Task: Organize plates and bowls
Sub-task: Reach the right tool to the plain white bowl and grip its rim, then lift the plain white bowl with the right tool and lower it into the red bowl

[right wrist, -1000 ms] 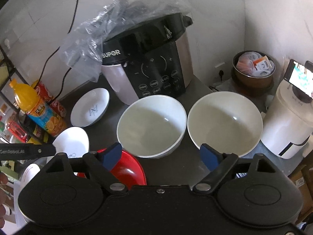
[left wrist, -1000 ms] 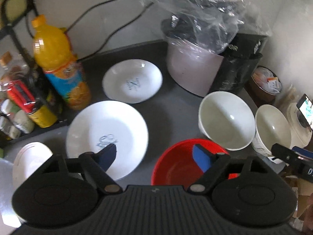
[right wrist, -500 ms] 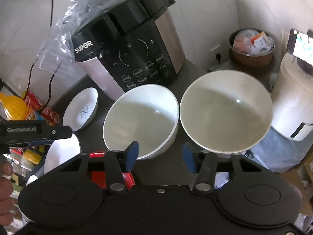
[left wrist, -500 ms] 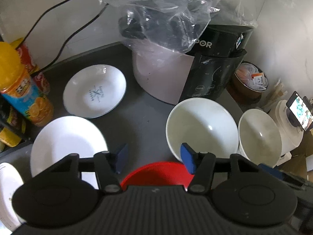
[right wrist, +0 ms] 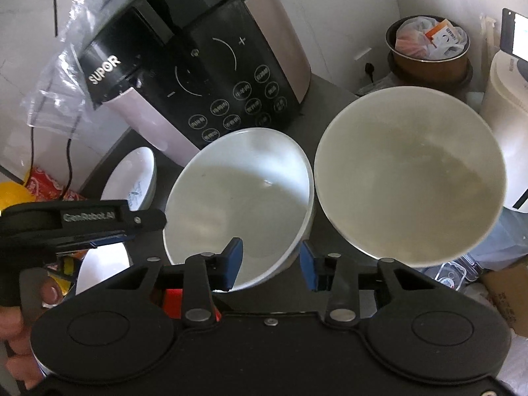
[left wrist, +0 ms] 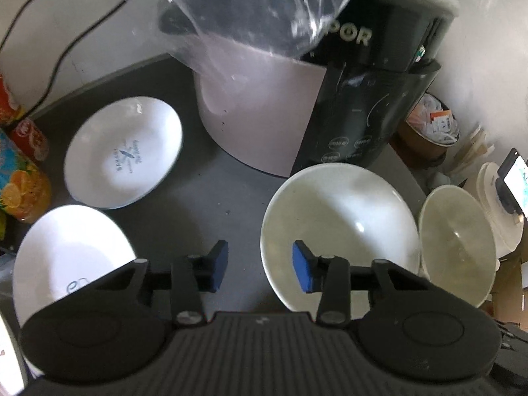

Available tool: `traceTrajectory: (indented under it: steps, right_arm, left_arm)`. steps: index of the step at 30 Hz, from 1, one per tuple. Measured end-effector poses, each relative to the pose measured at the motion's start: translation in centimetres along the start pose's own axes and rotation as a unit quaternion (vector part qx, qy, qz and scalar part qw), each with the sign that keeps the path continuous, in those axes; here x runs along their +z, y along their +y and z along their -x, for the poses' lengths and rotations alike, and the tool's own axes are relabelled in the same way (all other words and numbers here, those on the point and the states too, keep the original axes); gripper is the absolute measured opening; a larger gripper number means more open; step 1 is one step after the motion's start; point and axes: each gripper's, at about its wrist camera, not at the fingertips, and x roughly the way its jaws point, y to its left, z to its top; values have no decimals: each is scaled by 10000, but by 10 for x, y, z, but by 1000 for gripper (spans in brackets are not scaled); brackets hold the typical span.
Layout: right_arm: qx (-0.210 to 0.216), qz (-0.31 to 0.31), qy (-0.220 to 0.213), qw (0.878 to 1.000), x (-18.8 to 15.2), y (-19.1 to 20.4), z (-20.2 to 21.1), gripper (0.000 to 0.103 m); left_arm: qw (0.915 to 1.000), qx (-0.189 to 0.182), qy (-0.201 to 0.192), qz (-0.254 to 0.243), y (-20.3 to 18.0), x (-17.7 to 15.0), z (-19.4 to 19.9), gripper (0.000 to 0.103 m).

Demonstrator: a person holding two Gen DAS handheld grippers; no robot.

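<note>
**Q:** While both grippers point down at the dark counter, what is the condition of each?

**A:** Left gripper: jaws partly open and closing. The near-left rim of the first white bowl lies between the 2 blue pads; one pad is over the bowl's inside, the other over bare counter. No pad is seen pressing on the rim. Right gripper: jaws partly open and closing. The near-right rim of that same bowl lies between its pads; contact is not visible there either.

**Q:** Where are the bowls?

**A:** 2 white bowls sit upright side by side in front of the rice cooker. The second bowl is to the right of the first, rims touching or nearly so; I cannot tell which. It is empty, as is the first. A red bowl shows only as a sliver behind the right gripper's body.

**Q:** And the plates?

**A:** 2 white plates lie on the counter left of the bowls. The far plate has a blue print in its middle and sits beside the cooker's base. The near plate is just in front of it, partly hidden by the left gripper's body.

**Q:** Other items in view?

**A:** A clear plastic bag is draped over the cooker's lid. A juice bottle stands at the left edge. A brown pot holding packets sits in the corner. A person's hand holds the left gripper's handle.
</note>
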Motion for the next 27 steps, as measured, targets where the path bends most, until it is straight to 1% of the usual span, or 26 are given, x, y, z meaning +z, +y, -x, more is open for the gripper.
traceTrajectory:
  steps: [3, 8, 9, 12, 16, 18, 21, 27]
  right_arm:
    - [-108, -17, 69, 9999, 1, 0, -8, 38]
    - [-181, -62, 150, 9997, 3, -2, -20, 34]
    - [-213, -39, 179, 9996, 3, -3, -22, 33]
    - [-345, -31, 196, 9992, 3, -4, -27, 24]
    - [-509, -77, 72, 9986, 2, -1, -26, 20]
    - [-559, -112, 21, 9984, 2, 0, -25, 20]
    - [-487, -150, -19, 9987, 1, 0, -20, 20]
    - [-419, -152, -67, 9990, 1, 0, -12, 20]
  left_arm:
    - [10000, 39, 61, -52, -2, 3, -12, 38]
    - [9998, 120, 176, -38, -3, 5, -28, 28]
    - [9997, 125, 186, -24, -2, 6, -30, 24]
    - [9997, 82, 247, 41, 1, 6, -36, 17]
    - [9998, -24, 210, 49, -2, 5, -36, 3]
    - [9998, 45, 197, -12, -6, 3, -35, 3]
    - [9997, -36, 185, 128, -1, 4, -33, 3]
    - [9999, -98, 17, 101, 2, 10, -18, 3]
